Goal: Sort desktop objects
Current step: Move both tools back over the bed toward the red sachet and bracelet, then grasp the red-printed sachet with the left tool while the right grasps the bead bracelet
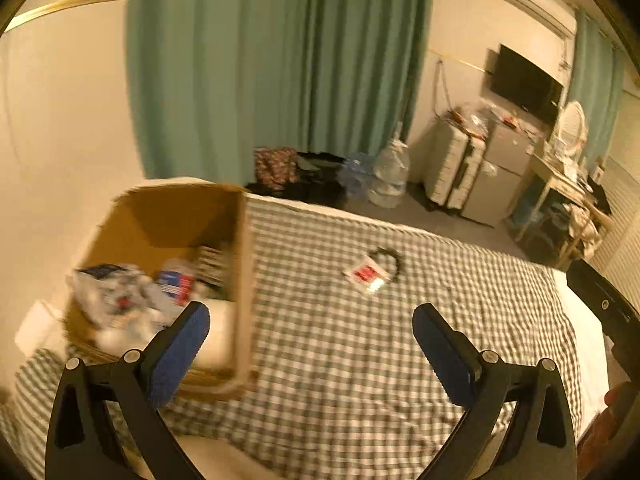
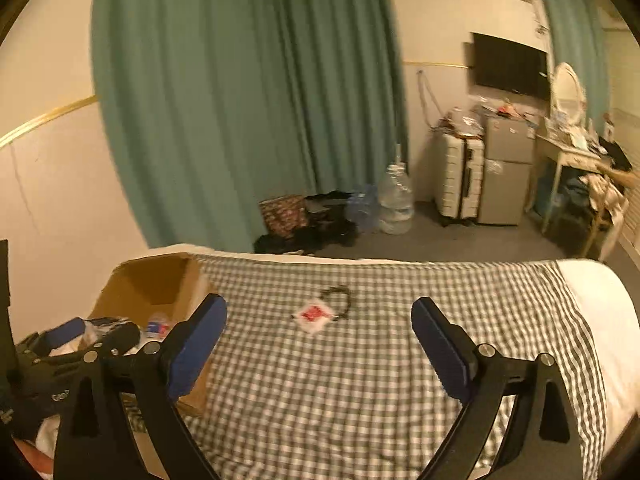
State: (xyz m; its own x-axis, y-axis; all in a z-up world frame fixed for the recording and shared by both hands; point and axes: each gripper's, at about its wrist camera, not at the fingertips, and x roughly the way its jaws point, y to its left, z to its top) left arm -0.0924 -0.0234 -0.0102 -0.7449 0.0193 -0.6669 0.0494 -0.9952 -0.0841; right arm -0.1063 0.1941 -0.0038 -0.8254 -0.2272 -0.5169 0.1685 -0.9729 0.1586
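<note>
A cardboard box (image 1: 168, 224) stands at the left on a checked cloth (image 1: 340, 360) and holds several packets and a white item. A small clear packet with a red label (image 1: 366, 276) lies on the cloth, over a black coiled cord (image 1: 390, 258). My left gripper (image 1: 312, 332) is open and empty, its left finger over the box's near corner. In the right wrist view the box (image 2: 156, 288), the packet (image 2: 314, 316) and the cord (image 2: 340, 298) lie ahead of my right gripper (image 2: 320, 328), which is open and empty. The left gripper (image 2: 60, 356) shows at the left edge there.
The cloth covers a bed whose white edge (image 2: 600, 304) runs along the right. Beyond it are a green curtain (image 2: 240, 100), water bottles (image 2: 396, 200), bags on the floor (image 2: 288, 212), a suitcase (image 2: 460, 180), a small fridge (image 2: 506, 168) and a cluttered desk (image 2: 580, 152).
</note>
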